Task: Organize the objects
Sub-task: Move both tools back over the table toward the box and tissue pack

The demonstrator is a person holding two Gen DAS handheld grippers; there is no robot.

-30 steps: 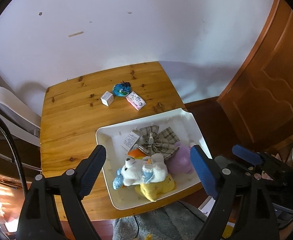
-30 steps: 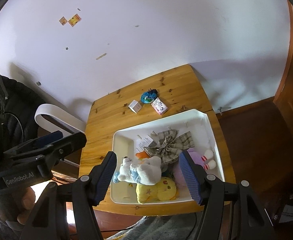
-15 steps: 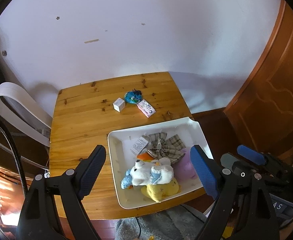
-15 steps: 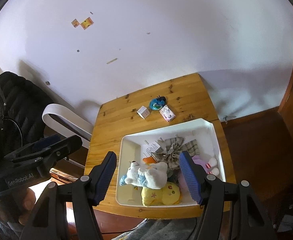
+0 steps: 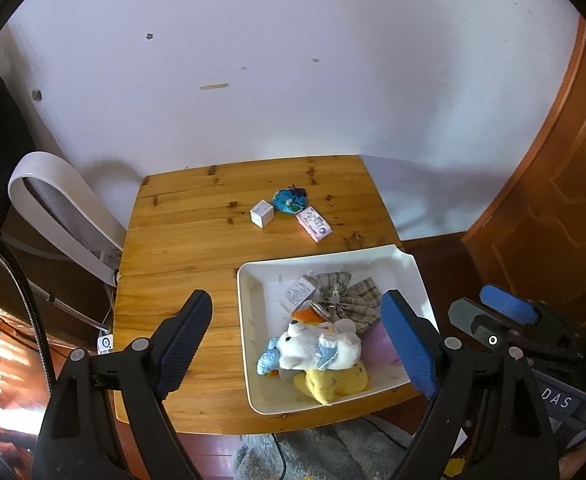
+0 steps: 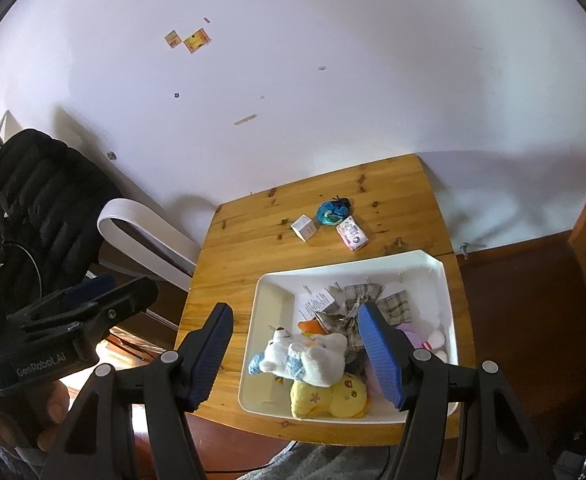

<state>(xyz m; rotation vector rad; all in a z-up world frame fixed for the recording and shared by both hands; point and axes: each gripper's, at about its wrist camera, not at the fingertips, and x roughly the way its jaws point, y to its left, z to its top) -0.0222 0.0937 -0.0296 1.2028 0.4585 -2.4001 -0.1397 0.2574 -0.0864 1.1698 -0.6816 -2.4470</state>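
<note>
A white tray [image 5: 253,344] [image 6: 277,292] sits on the near right of a small wooden table [image 5: 197,248] [image 6: 237,264]. It holds a white plush bear [image 5: 317,350] [image 6: 309,358], a yellow plush [image 5: 329,384] [image 6: 333,394], a purple plush [image 5: 377,344], a plaid bow [image 5: 345,296] [image 6: 369,300] and a paper tag [image 5: 299,292]. Further back lie a small white box [image 5: 261,213] [image 6: 304,227], a blue round pouch [image 5: 290,201] [image 6: 331,211] and a pink packet [image 5: 314,224] [image 6: 351,233]. My left gripper [image 5: 295,340] and right gripper [image 6: 299,354] are both open and empty, high above the tray.
A white chair [image 5: 61,204] [image 6: 145,232] stands left of the table, with a dark jacket [image 6: 33,200] beyond it. A wooden door [image 5: 553,208] is at the right. A white wall lies behind the table. A grey rug [image 5: 313,452] lies below the table's near edge.
Both grippers have pulled back and up from the table, so the table and tray look smaller. Both stay open and empty. The objects have not moved.
</note>
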